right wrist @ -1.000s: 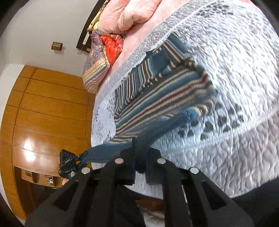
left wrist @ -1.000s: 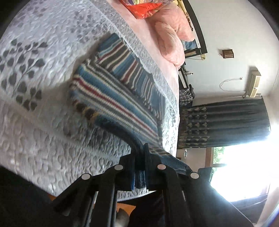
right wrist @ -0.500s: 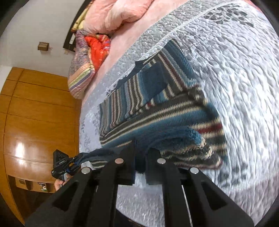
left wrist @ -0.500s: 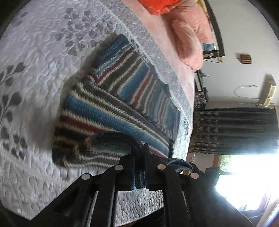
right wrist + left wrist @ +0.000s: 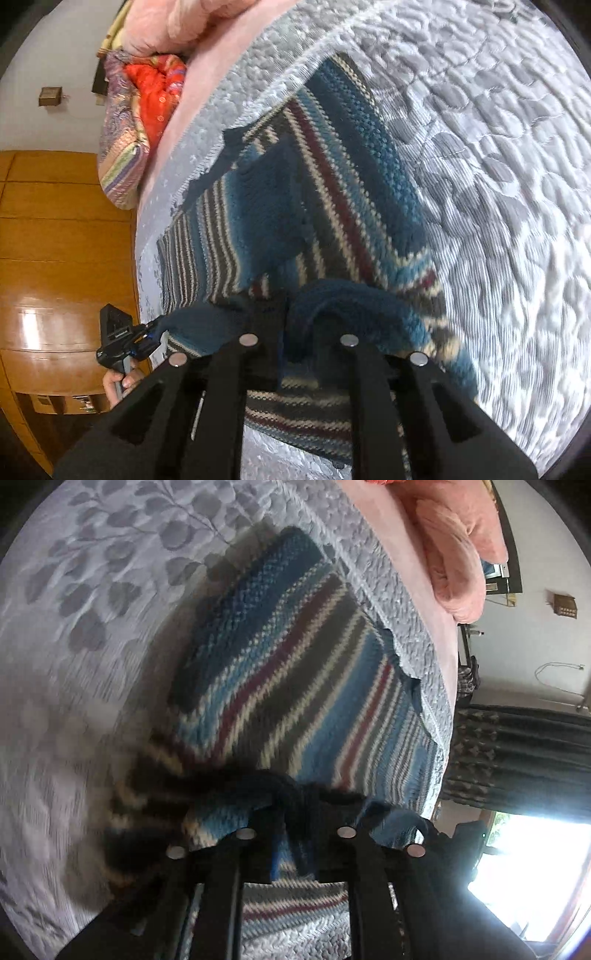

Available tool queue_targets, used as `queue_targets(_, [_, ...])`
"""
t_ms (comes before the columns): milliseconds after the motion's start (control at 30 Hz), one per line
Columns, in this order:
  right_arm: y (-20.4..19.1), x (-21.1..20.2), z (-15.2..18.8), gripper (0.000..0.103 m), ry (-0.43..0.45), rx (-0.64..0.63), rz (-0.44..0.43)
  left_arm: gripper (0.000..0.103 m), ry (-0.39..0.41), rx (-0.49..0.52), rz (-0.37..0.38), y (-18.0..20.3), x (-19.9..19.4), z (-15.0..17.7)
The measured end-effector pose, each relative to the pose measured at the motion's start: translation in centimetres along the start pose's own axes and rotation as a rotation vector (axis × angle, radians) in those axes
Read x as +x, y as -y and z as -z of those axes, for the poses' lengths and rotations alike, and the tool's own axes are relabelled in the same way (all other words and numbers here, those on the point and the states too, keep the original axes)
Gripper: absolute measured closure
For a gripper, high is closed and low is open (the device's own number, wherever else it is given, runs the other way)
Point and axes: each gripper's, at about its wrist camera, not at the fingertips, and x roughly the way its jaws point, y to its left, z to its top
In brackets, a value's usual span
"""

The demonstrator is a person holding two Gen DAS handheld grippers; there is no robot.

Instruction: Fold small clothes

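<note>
Grey quilted bedspread with a darker leaf pattern, spread over a bed; beyond its far edge a strip of pink sheet, then a salmon-pink pillow against the headboard end. Beside that pillow in the right wrist view, a bright orange and patterned cushion, with honey-coloured wooden wardrobe doors off the bed's side. In the left wrist view, dark patterned curtains and a glaring window past the other side of the bed. Lying on the bedspread near its far edge: a small striped knit sweater in blue, grey, cream and maroon, its far part flat, its near hem lifted and doubled back over the body. Left gripper pressed together on a dark blue fold of that hem, knit bunched between the fingers and hanging below them. Right gripper likewise clamped on the teal-blue ribbed edge, cloth humped up just beyond the fingertips. Between the two, the raised hem drooping in a shallow band over the striped cloth below. At the lower left of the right wrist view, a hand wrapped round the handle of the other gripper, beyond the bed's side edge. Near cloth and bedspread smeared with blur in both views.
</note>
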Motion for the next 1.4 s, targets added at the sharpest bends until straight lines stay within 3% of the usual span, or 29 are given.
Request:
queue_targets(67, [-0.1, -1.0, -0.4, 0.073, 0.000, -0.001, -0.047, 0.068, 0.009, 0.014, 0.027, 0.1, -0.5, 0.0])
queue_targets(133, [-0.7, -3.3, -0.6, 0.059, 0.043, -0.047, -0.091, 0.049, 0.071, 0.099, 0.028, 1.0, -2.3, 0.7])
queue_targets(233, [-1.8, -4.9, -0.8, 0.054, 0.060, -0.181, -0.044, 0.046, 0.123, 0.248, 0.015, 2.4, -4.0, 1.4])
queue_targets(367, [-2.0, -2.9, -0.5, 0.049, 0.014, -0.304, 0.076, 0.041, 0.126, 0.392, -0.074, 3.7, -3.3, 1.2])
queue_targets(533, [-2.4, -0.8, 0.3, 0.049, -0.007, -0.410, 0.141, 0.040, 0.089, 0.495, -0.186, 4.4, -0.9, 0.4])
queue_targets(700, [-2.4, 0.5, 0.3, 0.049, -0.031, -0.452, 0.180, 0.039, 0.050, 0.533, -0.214, 4.2, 0.7, 0.1])
queue_targets(767, [-2.6, 0.8, 0.0, 0.058, -0.030, -0.452, 0.183, 0.041, 0.043, 0.568, -0.217, 4.6, 0.8, 0.6])
queue_targets(800, [-2.5, 0.8, 0.1, 0.070, -0.035, -0.457, 0.182, 0.045, 0.037, 0.586, -0.216, 4.8, 1.0, 0.9])
queue_targets(867, [-2.7, 0.7, 0.2, 0.085, -0.022, -0.471, 0.197, 0.074, 0.026, 0.608, -0.242, 4.9, 1.3, 1.4])
queue_targets(900, [-2.7, 0.5, 0.4, 0.094, -0.011, -0.481, 0.200, 0.079, 0.030, 0.610, -0.249, 5.0, 1.4, 1.4])
queue_targets(933, [-2.7, 0.3, 0.5, 0.094, 0.001, -0.481, 0.197, 0.091, 0.040, 0.610, -0.243, 4.9, 1.3, 1.6])
queue_targets(967, [-2.7, -0.2, 0.8, 0.094, 0.022, -0.478, 0.184, 0.094, 0.056, 0.615, -0.239, 5.0, 1.0, 1.8])
queue_targets(1267, [-5.3, -5.8, 3.3, 0.096, 0.168, -0.526, 0.128, 0.096, 0.207, 0.704, -0.125, 8.8, -4.9, 5.2])
queue_targets(1400, [-7.5, -8.8, 2.8, 0.096, 0.258, -0.553, 0.119, 0.097, 0.282, 0.735, -0.098, 11.4, -7.9, 5.0])
